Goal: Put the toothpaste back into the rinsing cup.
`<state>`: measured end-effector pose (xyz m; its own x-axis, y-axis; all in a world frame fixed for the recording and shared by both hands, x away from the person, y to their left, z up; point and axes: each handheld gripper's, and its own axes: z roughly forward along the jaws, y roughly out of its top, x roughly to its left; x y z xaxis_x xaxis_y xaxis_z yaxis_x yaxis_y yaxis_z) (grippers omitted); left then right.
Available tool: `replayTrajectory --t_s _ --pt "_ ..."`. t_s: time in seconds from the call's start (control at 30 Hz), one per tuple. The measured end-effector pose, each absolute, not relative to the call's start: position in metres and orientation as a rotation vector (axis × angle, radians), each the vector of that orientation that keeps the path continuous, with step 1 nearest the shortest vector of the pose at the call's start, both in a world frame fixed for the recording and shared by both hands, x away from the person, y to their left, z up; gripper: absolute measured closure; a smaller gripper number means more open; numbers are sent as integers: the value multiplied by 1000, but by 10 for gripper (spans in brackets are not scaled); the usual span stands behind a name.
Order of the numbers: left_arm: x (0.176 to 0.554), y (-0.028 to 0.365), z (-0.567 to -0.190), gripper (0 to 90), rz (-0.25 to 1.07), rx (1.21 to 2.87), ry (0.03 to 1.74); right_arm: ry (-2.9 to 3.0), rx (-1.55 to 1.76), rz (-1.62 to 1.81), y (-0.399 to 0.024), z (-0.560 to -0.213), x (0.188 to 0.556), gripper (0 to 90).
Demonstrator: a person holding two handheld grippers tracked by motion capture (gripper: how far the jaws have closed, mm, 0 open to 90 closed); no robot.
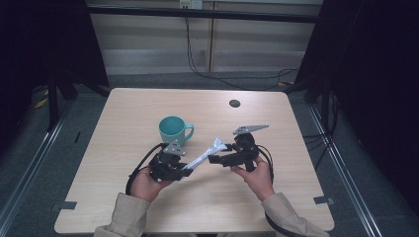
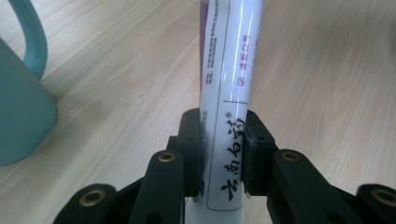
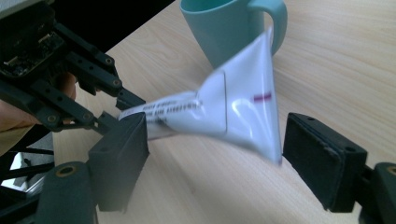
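Observation:
A white toothpaste tube hangs just above the wooden table, slanting up to the right. My left gripper is shut on its lower part; in the left gripper view the two pads press the printed tube from both sides. My right gripper faces it from the right and stands open. In the right gripper view the tube's flat crimped end lies between the wide jaws, with a gap to the right pad. A teal mug stands upright just behind the tube.
A small black round fitting sits in the table top at the back right. Black cables lie on the floor beyond the far edge. Dark frame legs stand at both sides of the table.

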<state>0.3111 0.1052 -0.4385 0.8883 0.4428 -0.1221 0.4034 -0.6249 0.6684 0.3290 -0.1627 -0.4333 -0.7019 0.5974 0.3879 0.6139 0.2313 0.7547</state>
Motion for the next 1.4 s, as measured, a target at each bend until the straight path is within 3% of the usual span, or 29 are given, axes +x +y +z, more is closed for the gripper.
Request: replayTrajectory --t_s 0.13,0.3,0.43,0.47,0.7,1.07,1.17,1.23,1.4 --pt "310 106 -437 736 61 2302 593 -2444 -1200 -1526 -159 -428 331 251" --pt "307 103 -438 736 60 2291 569 -2395 -1171 -1566 -154 -423 333 396" --pt "306 103 -438 735 60 2279 568 -2424 -1199 -1550 -149 -418 333 444" --pt "306 105 -437 735 56 2270 571 -2374 -1216 -1572 -151 -416 336 499" --pt "306 109 -435 737 91 2251 592 -2358 -1220 -1570 -149 -416 335 409" --pt "305 110 -436 737 91 2254 587 -2344 -1198 -1565 -149 -420 334 406" --pt "305 109 -438 737 86 2251 584 -2288 -1213 -1572 -152 -421 336 483" --pt "304 108 -439 739 83 2257 581 -2234 -1216 -1587 -156 -419 337 586" --pt "305 107 -440 737 79 2243 573 -2248 -1217 -1574 -157 -415 338 680"
